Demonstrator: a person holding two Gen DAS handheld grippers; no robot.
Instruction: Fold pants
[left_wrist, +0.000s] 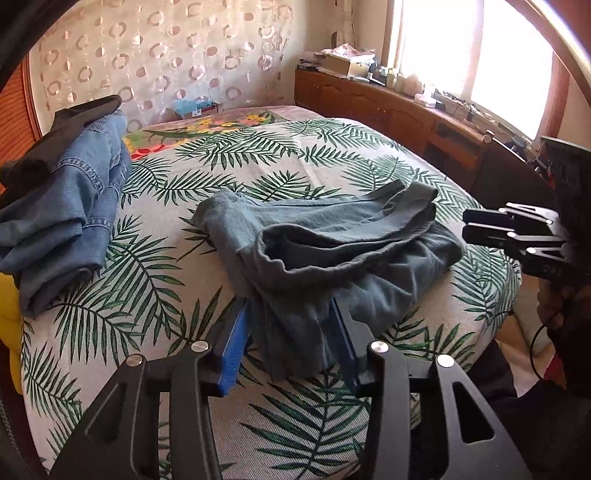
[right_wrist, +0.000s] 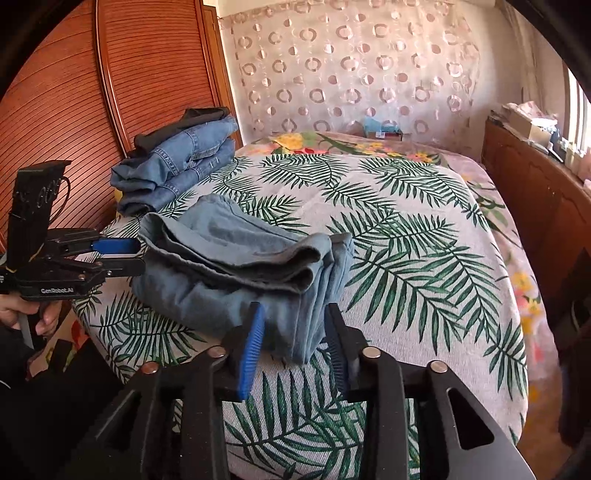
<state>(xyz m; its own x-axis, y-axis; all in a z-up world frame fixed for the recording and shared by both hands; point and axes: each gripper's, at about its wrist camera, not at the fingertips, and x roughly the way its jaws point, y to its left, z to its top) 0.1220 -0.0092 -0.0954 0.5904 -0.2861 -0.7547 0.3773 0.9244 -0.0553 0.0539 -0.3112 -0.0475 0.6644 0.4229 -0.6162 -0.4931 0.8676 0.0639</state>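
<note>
Pants lie folded on the leaf-print bedspread. My left claw and right claw stand open around their near edge. Folded jeans lie beyond, by the wardrobe.

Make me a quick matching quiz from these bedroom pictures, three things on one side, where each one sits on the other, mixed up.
Things:
1. grey-blue pants
2. stack of jeans
3. cardboard box

Places:
A. on the wooden cabinet by the window
B. at the bed's side edge, by the slatted wooden panel
C. near the bed's front edge, an edge between each gripper's open jaws

Pairs: 1-C, 2-B, 3-A
</note>
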